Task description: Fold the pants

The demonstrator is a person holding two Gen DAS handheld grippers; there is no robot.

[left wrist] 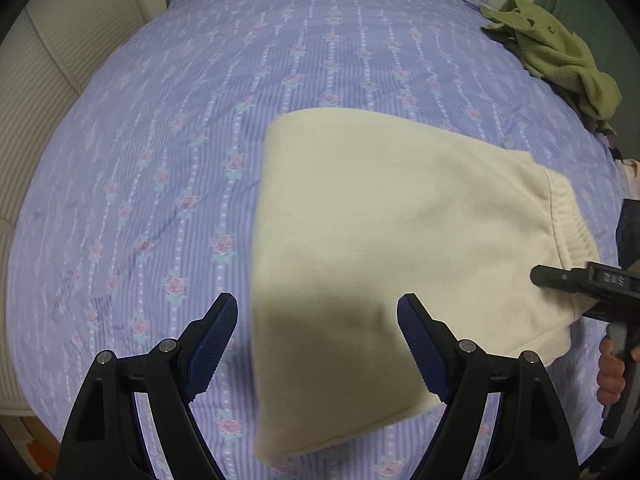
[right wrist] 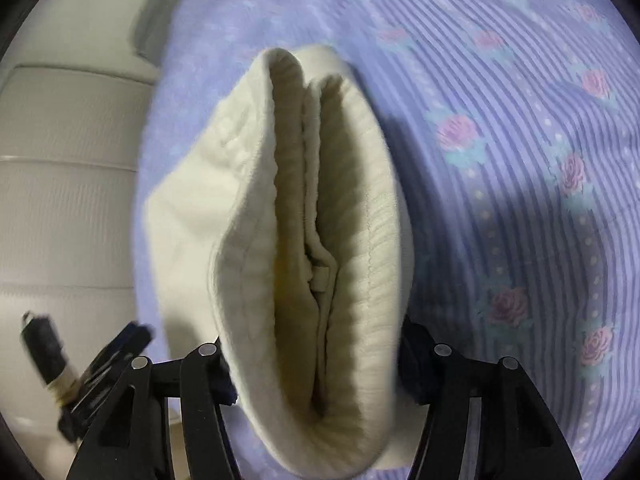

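- The cream fleece pants (left wrist: 384,232), folded into a thick pad, lie on the lilac rose-striped bedsheet (left wrist: 168,152).
- Right gripper (right wrist: 316,344) straddles the ribbed waistband end; whether its 2 pads press I cannot tell.
- Left gripper (left wrist: 318,344) hangs wide apart, empty, above the pad's near edge.
- Long axis runs from the far folded edge towards the right gripper.

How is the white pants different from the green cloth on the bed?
The cream pants lie folded flat in a neat block near the middle of the bed; the green cloth sits crumpled in a heap at the far edge. The pants look bigger. The right gripper has the pants' waistband between its fingers; nothing touches the green cloth. Both rest on the flowery purple sheet.
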